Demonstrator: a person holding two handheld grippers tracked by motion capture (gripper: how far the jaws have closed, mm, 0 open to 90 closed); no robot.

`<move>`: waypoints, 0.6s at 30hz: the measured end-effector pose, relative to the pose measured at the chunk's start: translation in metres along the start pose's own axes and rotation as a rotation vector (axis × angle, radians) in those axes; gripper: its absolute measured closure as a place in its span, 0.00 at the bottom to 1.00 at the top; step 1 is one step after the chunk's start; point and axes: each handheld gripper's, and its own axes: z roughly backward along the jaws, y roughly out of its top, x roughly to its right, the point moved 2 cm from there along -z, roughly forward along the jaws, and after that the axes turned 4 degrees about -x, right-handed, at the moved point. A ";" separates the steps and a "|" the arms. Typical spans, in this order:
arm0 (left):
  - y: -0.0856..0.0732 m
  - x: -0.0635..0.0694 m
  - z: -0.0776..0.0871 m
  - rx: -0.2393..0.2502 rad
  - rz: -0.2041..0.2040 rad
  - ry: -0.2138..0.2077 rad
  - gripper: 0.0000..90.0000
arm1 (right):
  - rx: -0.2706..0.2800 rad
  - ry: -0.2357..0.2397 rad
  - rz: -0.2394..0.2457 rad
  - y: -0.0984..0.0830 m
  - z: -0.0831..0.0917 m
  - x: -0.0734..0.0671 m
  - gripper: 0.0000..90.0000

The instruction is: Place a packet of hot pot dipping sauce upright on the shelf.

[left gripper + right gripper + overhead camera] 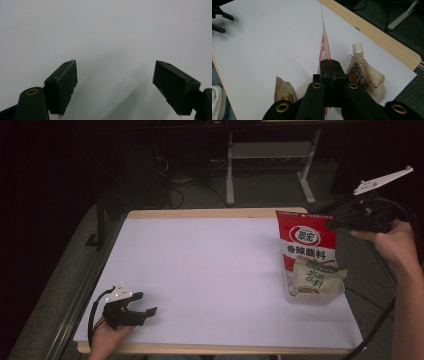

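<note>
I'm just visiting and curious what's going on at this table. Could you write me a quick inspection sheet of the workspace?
Surface: wooden table covered by a white sheet.
Job's things: red sauce packet, held upright over a clear plastic tray at the right; a pale spouted pouch and a small beige sachet sit in the tray.
Clutter: nothing seen.
Grippers: right gripper shut on the red packet's edge; left gripper open, nothing between its jaws, low at the sheet's near left corner.
Cables: a black cable loops from the left gripper; another trails from the right.
Surroundings: dark floor, a grey metal stand behind the table.
</note>
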 end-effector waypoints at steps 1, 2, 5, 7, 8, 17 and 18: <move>0.000 0.000 0.000 0.001 -0.001 0.001 0.22 | 0.000 0.000 -0.003 -0.001 0.001 0.001 1.00; 0.000 0.000 0.001 0.002 -0.003 0.003 0.22 | 0.011 -0.005 -0.008 -0.005 0.003 0.003 1.00; 0.000 -0.001 0.001 0.003 -0.002 0.001 0.22 | 0.017 -0.008 -0.014 -0.007 0.005 0.003 1.00; 0.000 -0.001 0.001 0.002 -0.003 0.002 0.22 | 0.016 -0.008 -0.014 -0.006 0.005 0.003 0.99; 0.000 0.000 0.001 0.002 -0.002 0.002 0.22 | 0.016 -0.008 -0.014 -0.006 0.005 0.003 0.99; 0.000 -0.001 0.001 0.008 0.002 -0.001 0.22 | -0.059 -0.009 -0.008 -0.002 -0.011 0.000 0.96; 0.000 -0.001 0.001 0.005 -0.002 -0.001 0.22 | -0.058 -0.008 -0.002 -0.003 -0.012 0.000 0.96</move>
